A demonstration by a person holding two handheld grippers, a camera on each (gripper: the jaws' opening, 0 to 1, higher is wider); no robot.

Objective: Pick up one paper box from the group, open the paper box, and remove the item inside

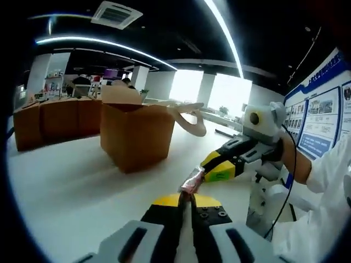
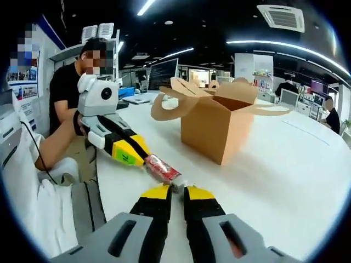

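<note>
A small red-and-silver wrapped packet (image 1: 192,180) (image 2: 162,167) is stretched between the two grippers above the white table (image 1: 82,186) (image 2: 285,181). My left gripper (image 1: 186,198) is shut on its near end; in the right gripper view it comes in from the left (image 2: 143,159), pinching the packet's far end. My right gripper (image 2: 177,190) has its yellow tips closed onto the packet's other end and reaches in from the right (image 1: 205,171). The brown paper box (image 1: 134,134) (image 2: 219,129) stands open behind, its flaps spread.
Several closed brown boxes (image 1: 55,118) stand in a row at the far left of the table. A person in a black shirt (image 2: 63,93) sits beyond the table's edge. A poster wall (image 1: 323,118) is on the right.
</note>
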